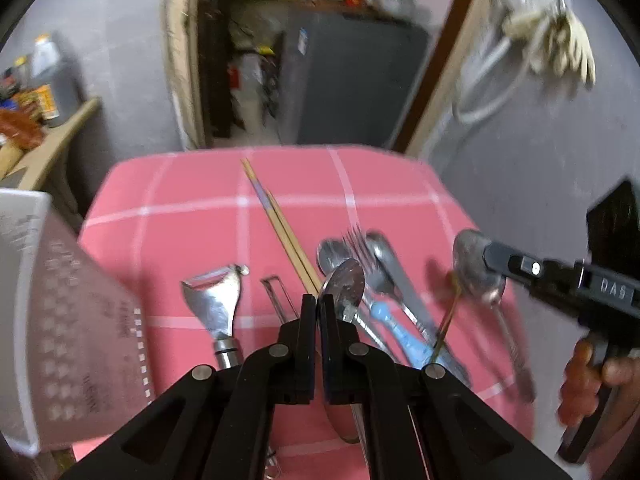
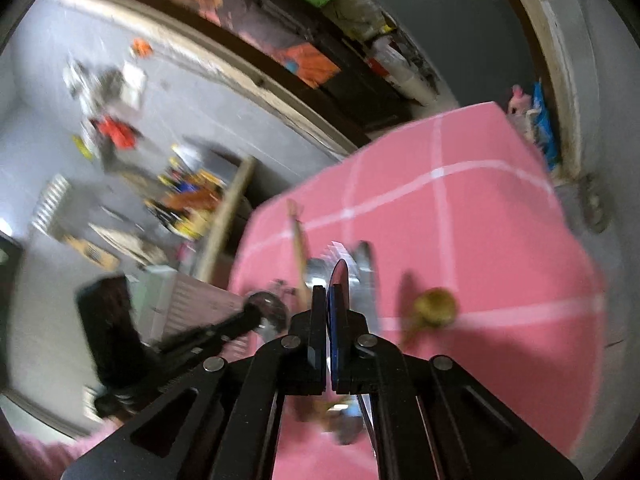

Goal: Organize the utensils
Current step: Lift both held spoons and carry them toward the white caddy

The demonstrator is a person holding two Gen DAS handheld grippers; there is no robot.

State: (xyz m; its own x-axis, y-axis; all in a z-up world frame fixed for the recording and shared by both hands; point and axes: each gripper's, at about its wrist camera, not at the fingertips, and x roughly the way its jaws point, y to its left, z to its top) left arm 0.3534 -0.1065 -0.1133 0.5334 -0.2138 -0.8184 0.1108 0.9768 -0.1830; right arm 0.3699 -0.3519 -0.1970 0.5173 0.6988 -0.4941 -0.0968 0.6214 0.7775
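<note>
On the pink checked cloth (image 1: 192,216) lie a steel peeler (image 1: 216,308), wooden chopsticks (image 1: 276,220), a fork (image 1: 360,248), spoons (image 1: 332,254) and a blue-handled utensil (image 1: 390,326). My left gripper (image 1: 318,300) is shut on a steel spoon (image 1: 346,286), held above the cloth. My right gripper (image 2: 330,292) is shut on another spoon, whose bowl (image 1: 472,268) shows at its tips in the left wrist view. A small brass spoon (image 2: 434,308) lies on the cloth to its right. The right wrist view is blurred.
A white perforated basket (image 1: 52,312) stands at the cloth's left edge. A side shelf with bottles (image 1: 44,92) is at the far left. A dark doorway and a grey appliance (image 1: 352,80) lie beyond the table.
</note>
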